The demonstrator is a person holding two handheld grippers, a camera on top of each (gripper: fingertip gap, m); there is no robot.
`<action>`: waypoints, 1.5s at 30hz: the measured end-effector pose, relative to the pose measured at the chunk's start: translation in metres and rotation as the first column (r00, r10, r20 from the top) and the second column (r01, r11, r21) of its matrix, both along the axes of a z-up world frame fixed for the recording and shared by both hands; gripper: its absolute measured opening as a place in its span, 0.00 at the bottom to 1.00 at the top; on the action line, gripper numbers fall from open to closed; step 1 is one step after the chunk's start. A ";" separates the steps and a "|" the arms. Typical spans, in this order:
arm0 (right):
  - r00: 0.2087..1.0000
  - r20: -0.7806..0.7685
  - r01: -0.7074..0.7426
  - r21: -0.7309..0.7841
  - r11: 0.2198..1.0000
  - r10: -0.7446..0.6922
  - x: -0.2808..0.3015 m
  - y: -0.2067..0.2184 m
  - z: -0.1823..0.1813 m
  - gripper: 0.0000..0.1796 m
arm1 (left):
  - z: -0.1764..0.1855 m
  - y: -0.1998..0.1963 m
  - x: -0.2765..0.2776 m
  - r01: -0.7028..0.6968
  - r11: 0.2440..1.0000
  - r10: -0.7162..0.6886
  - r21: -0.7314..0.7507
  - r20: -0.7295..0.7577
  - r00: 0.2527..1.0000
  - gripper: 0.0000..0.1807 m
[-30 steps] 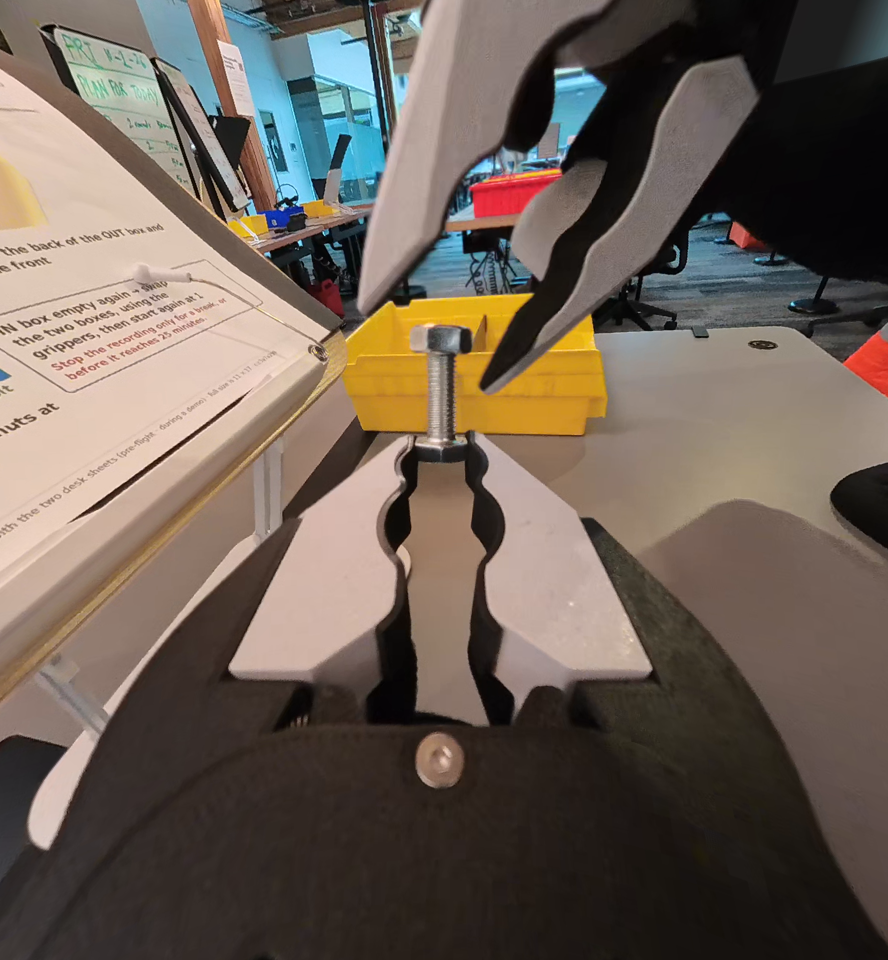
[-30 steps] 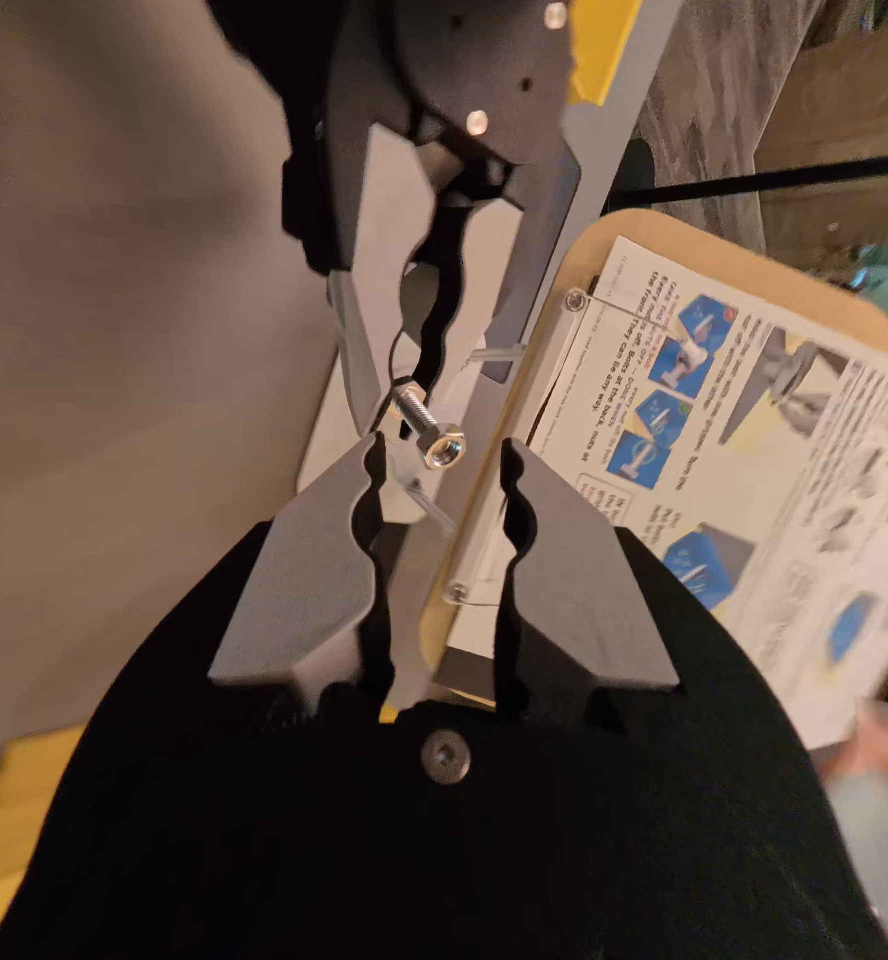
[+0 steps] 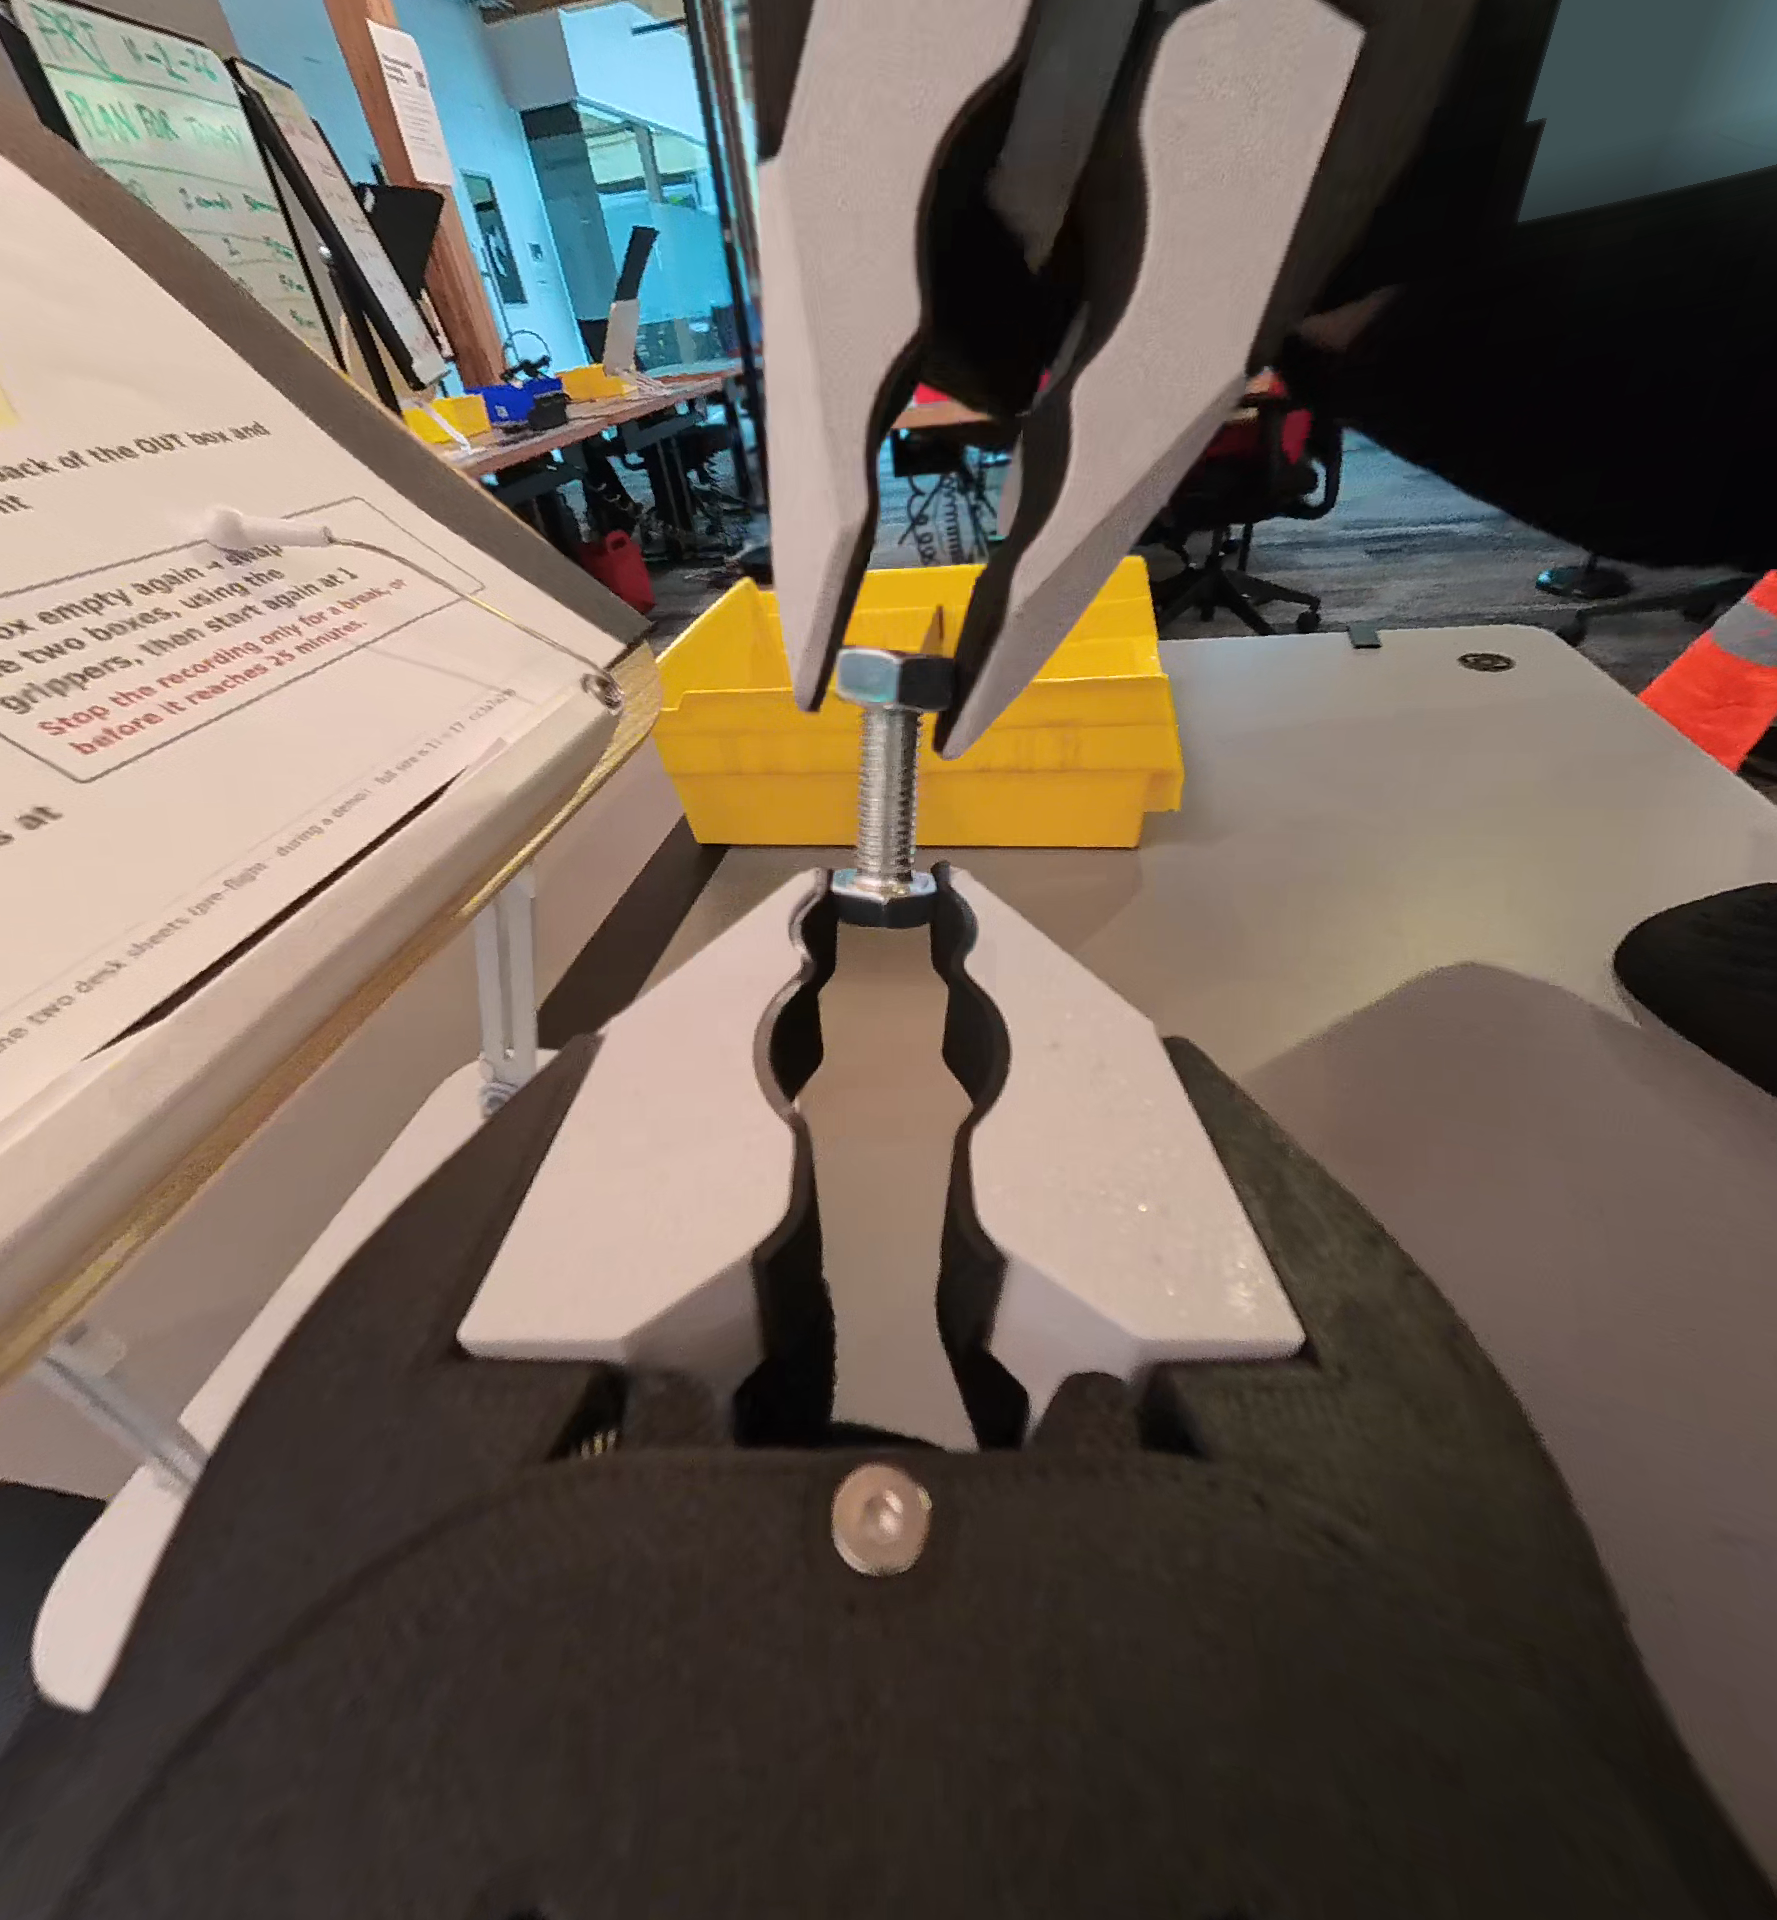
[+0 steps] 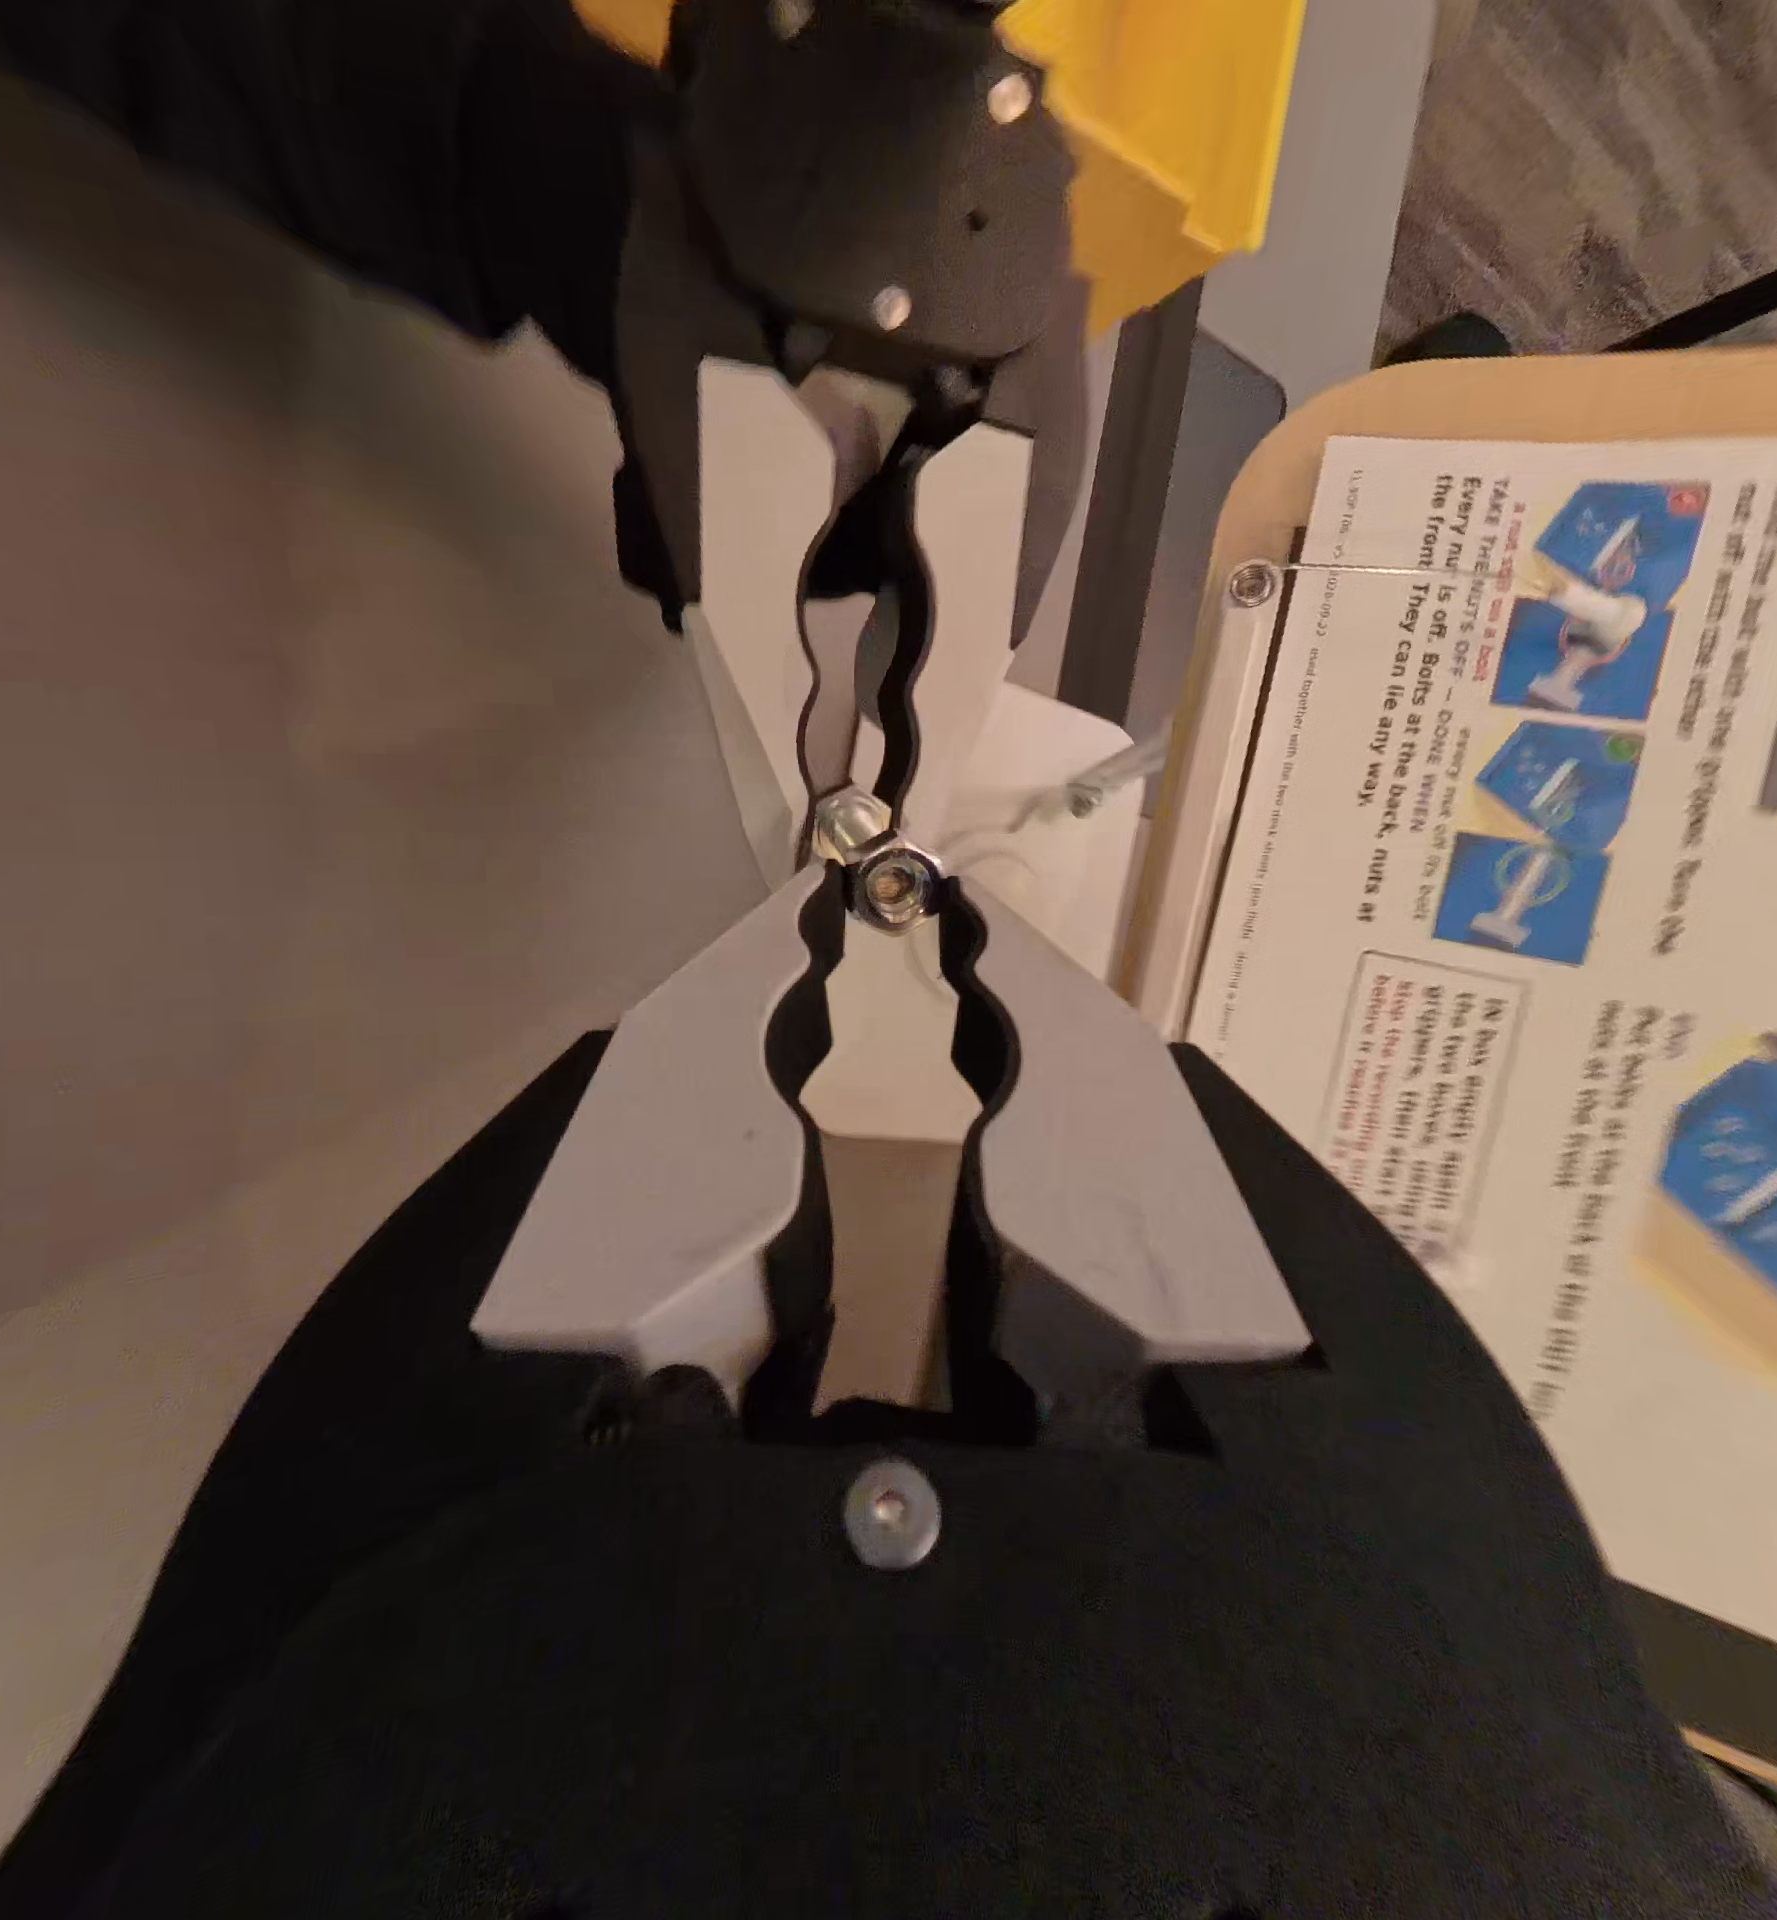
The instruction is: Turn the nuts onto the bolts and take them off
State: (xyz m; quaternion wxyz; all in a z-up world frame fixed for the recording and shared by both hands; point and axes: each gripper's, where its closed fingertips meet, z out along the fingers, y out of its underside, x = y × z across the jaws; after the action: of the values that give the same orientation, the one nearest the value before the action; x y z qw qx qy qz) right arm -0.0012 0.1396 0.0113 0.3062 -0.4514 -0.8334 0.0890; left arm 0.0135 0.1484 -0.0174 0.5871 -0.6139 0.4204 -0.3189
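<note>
My left gripper [image 3: 879,899] is pressed together on the nut [image 3: 879,912]. The nut sits between the very tips of the two grey fingers, and the wavy inner edges behind it stand apart. The bolt [image 3: 886,790] rises upright out of the nut, threaded shank exposed, hex head at the top. My right gripper [image 4: 889,888] comes down from above, fingers pointing downward. In the left wrist view its two tips sit one on each side of the bolt head and appear to touch it. In the right wrist view, which looks along the bolt's length, the hex head is seated between my fingertips with both tips against its flats, so I read this gripper as pinching the bolt head. The nut and the tips of the left gripper show just beyond the head in that view, partly hidden by it. The bolt and nut are held in the air above the grey table [image 3: 1383,831], touching only the two grippers. A yellow bin [image 3: 1050,790] stands on the table behind the bolt. A tilted board carrying a printed instruction sheet [image 3: 188,727] stands to the left of the grippers. An orange cone [image 3: 1757,665] stands on the floor beyond the table's far right edge.
</note>
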 end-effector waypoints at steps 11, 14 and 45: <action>0.913 0.375 -0.389 0.687 0.614 0.160 -0.003 0.004 0.002 0.09 | -0.001 -0.011 -0.001 0.119 0.989 -0.113 -0.083 0.072 0.991 0.09; 0.921 0.357 -0.373 0.692 0.618 0.156 -0.004 0.006 0.003 0.09 | -0.001 -0.009 -0.001 0.111 0.990 -0.105 -0.082 0.073 0.992 0.09; 0.918 -0.128 0.253 -0.538 0.804 -0.375 -0.006 0.002 0.009 0.10 | 0.004 0.000 -0.002 0.016 1.000 -0.015 -0.018 0.061 0.998 0.09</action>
State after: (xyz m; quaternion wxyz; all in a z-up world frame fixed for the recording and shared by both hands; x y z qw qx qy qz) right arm -0.0073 0.1414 0.0202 0.2792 -0.6353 -0.6519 0.3057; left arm 0.0119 0.1486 -0.0130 0.5916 -0.6060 0.4042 -0.3457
